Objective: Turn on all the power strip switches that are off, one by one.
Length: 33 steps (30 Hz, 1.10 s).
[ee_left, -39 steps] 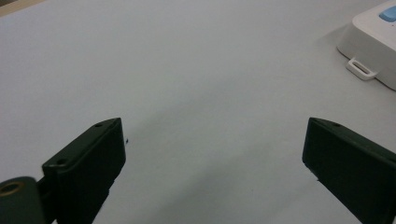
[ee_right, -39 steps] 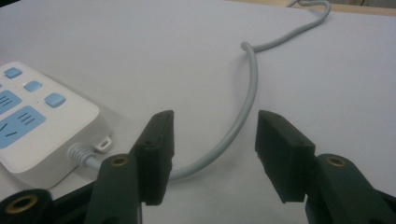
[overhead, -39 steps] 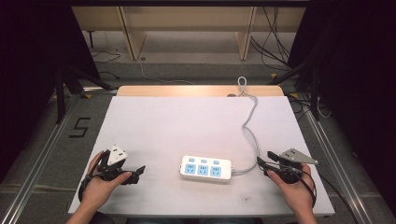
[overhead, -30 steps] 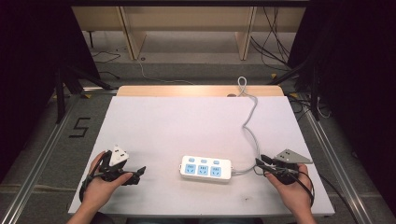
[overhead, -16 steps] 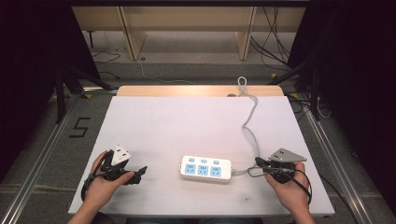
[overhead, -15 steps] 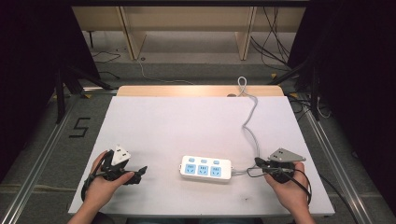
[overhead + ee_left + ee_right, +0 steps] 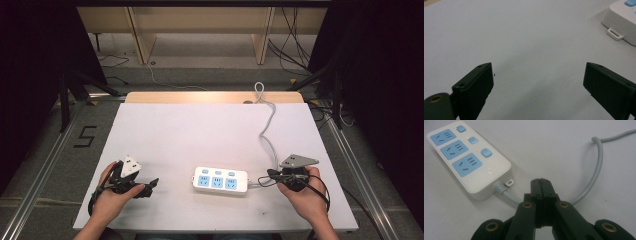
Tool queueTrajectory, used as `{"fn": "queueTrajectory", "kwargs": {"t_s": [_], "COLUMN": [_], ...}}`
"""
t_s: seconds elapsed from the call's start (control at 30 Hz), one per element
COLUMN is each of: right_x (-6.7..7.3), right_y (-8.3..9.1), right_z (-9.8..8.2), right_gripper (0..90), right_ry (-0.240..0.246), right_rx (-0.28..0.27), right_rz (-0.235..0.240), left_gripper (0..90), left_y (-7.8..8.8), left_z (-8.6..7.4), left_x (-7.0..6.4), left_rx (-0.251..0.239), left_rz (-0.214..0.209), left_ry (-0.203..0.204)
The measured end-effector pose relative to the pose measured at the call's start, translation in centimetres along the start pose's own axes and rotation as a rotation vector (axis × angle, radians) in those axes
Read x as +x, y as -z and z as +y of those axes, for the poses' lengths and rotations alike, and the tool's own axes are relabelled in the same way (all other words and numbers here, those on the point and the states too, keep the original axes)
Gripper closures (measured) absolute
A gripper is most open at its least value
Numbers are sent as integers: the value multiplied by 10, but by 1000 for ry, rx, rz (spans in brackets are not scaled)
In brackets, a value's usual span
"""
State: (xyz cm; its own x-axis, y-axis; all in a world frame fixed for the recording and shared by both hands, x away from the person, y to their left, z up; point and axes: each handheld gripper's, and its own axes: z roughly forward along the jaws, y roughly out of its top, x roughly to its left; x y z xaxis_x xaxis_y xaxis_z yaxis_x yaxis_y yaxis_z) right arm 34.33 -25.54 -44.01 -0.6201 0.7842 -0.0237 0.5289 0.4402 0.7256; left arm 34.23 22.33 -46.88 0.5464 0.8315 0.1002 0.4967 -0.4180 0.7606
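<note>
A white power strip (image 7: 220,180) with three blue sockets lies on the white table (image 7: 200,130) near its front edge. Its grey cable (image 7: 268,135) runs right, then curves up to the table's back edge. My right gripper (image 7: 271,176) sits just right of the strip, shut, its tips over the cable. In the right gripper view the closed gripper (image 7: 541,183) hides a stretch of the cable (image 7: 596,167) beside the strip (image 7: 469,160). My left gripper (image 7: 149,186) rests left of the strip, open. In the left gripper view the empty gripper (image 7: 539,77) faces the strip's end (image 7: 621,20).
The table has bare room across its middle and back. A wooden strip (image 7: 210,97) borders its far edge, with shelving legs and floor cables beyond. Metal rails run along both sides, and a floor mark "5" (image 7: 85,136) lies to the left.
My right gripper has slid a little left, closer to the strip's cable end. The left hand has hardly moved.
</note>
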Motion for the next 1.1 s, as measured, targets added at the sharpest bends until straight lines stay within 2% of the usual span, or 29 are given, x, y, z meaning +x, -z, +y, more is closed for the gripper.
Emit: {"fn": "queueTrajectory", "kwargs": {"t_s": [0.2, 0.47, 0.77, 1.1], "right_x": [0, 8, 14, 21], "right_y": [-2, -7, -13, -17], "right_z": [7, 23, 30, 37], "right_gripper": [900, 900, 900, 900], "right_ry": [3, 4, -1, 23], "right_rx": [13, 46, 58, 63], "right_rz": [5, 20, 37, 53], "left_gripper": [91, 95, 95, 99], "left_y": [0, 1, 1, 0], "left_z": [0, 0, 0, 0], "left_x": [0, -1, -1, -1], "left_rx": [2, -3, -3, -3], "left_rz": [-2, -4, -5, -8], "left_ry": [-1, -3, -5, -6]}}
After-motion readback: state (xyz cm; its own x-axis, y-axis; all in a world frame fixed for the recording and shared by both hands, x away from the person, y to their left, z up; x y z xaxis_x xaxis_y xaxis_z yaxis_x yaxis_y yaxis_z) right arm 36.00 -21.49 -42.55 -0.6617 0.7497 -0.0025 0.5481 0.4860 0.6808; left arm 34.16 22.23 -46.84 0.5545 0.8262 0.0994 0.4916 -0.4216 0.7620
